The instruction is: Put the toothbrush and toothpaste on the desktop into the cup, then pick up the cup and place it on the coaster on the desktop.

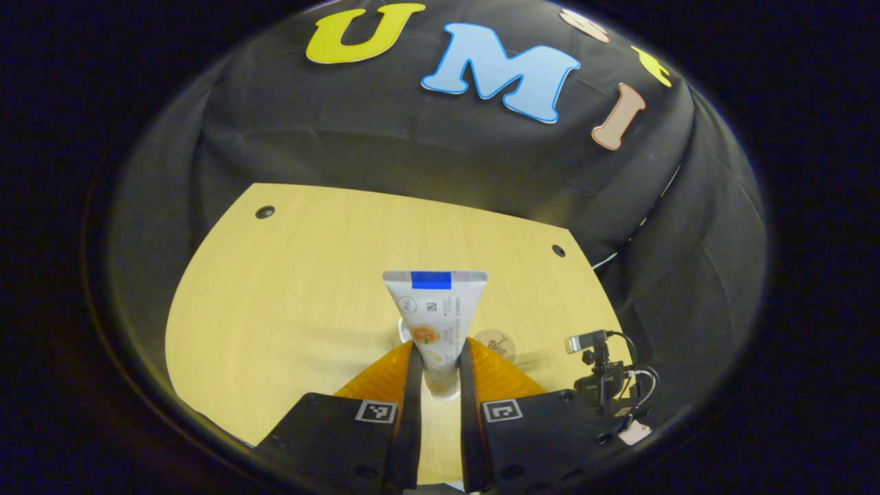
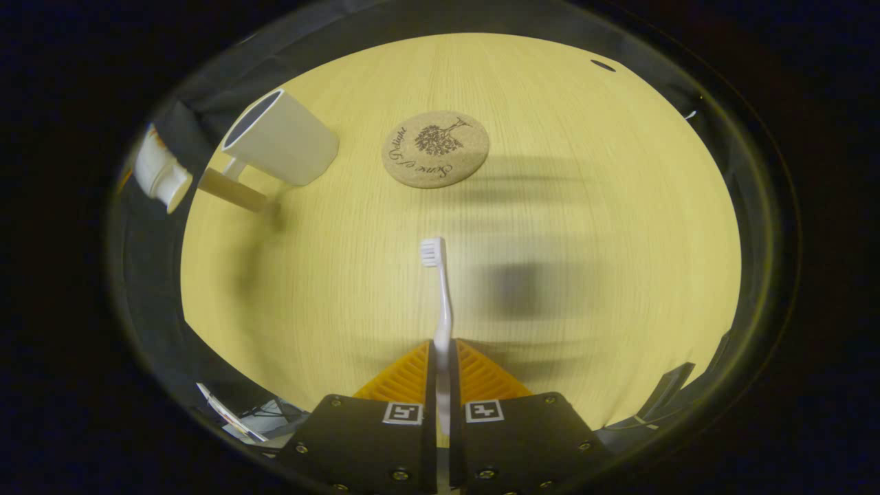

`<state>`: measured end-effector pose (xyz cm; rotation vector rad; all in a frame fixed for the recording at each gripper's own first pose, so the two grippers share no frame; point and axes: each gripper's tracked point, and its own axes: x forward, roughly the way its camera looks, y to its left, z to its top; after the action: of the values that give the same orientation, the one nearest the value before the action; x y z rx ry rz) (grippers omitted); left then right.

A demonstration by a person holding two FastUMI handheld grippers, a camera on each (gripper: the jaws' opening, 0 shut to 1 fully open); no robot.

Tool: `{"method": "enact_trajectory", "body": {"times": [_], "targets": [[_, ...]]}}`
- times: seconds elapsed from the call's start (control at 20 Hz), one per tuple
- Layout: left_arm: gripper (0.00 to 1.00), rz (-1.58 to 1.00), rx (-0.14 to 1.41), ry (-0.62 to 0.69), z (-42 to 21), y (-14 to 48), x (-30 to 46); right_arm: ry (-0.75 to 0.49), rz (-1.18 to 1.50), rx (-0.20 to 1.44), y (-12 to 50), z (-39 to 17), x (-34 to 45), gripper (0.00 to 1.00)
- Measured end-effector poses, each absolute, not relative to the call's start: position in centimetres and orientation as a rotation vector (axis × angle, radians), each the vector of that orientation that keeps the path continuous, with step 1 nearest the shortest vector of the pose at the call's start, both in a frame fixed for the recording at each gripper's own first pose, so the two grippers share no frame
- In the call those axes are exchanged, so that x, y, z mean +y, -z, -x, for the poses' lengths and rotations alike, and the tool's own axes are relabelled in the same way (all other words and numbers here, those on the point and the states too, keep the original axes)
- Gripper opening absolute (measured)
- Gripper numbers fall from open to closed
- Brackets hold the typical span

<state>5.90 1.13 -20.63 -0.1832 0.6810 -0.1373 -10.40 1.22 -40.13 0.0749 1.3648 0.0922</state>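
Two items are lifted: my left tongs (image 1: 440,385) clench the toothpaste (image 1: 436,323) at frame centre, my right tongs (image 2: 442,371) clench the toothbrush (image 2: 441,302). Cup (image 2: 278,137) stands upper left, coaster (image 2: 435,148) beside it. Clipping the rim could tip it.

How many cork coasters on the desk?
1. The cork coaster lies flat on the desk just right of the white cup; the left gripper view shows it partly behind the held toothpaste tube.
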Motion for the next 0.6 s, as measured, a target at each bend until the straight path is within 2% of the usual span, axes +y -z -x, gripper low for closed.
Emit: {"method": "enact_trajectory", "body": {"times": [0.25, 0.6], "targets": [[0.31, 0.155, 0.666, 0.145, -10.6, 21.0, 1.6, -0.08, -0.103, 1.366, 40.2, 10.5, 1.1, 0.08], [0.31, 0.146, 0.692, 0.172, -13.8, 24.5, 1.1, -0.081, -0.155, 1.34, 39.5, 10.2, 1.6, 0.08]]}}
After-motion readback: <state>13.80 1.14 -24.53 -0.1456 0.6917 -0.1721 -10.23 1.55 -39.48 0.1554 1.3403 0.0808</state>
